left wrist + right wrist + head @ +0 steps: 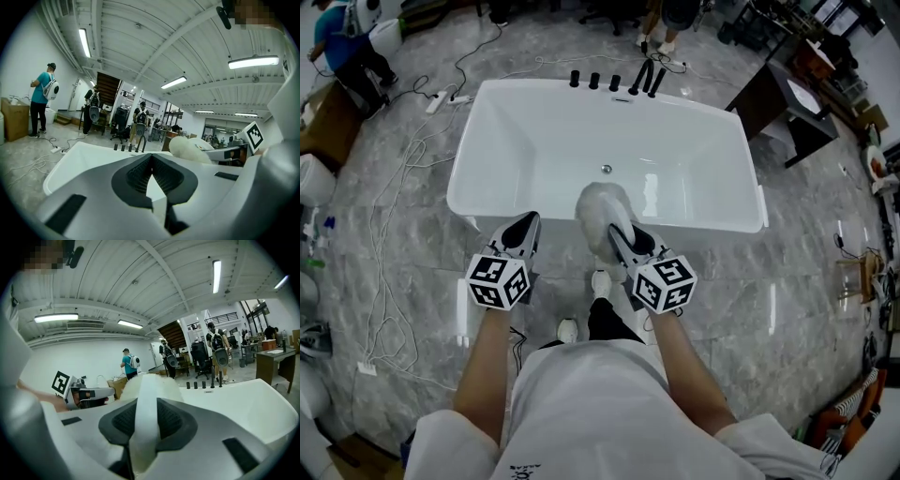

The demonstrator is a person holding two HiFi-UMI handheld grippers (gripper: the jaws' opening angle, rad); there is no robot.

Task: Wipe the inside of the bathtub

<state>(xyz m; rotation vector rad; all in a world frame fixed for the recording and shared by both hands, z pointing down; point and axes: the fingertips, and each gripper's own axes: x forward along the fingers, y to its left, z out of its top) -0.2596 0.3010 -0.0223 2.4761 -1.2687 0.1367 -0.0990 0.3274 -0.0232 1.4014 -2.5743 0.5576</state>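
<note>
The white rectangular freestanding bathtub [544, 141] stands on a grey marble-patterned floor [412, 234] straight ahead of the person, its small round drain [607, 169] near the middle of the basin and a row of black tap fittings [614, 82] on the far rim. Its inside looks bare and evenly white; no streaks, foam or wet patches show, so how much has been wiped cannot be read from the surface.

A fluffy white wiping pad [602, 211] hangs over the near side of the basin, close to the near wall and just short of the drain. Whether it touches the tub is unclear. The right gripper [623, 246] carries it: its jaws are clamped on the pad's flat white band [143, 418].

The left gripper [523, 234] is held beside it above the near rim, jaws together with nothing between them.

My judgement: the wiping looks barely begun — floor, side walls and far end seem all left to do.
</note>
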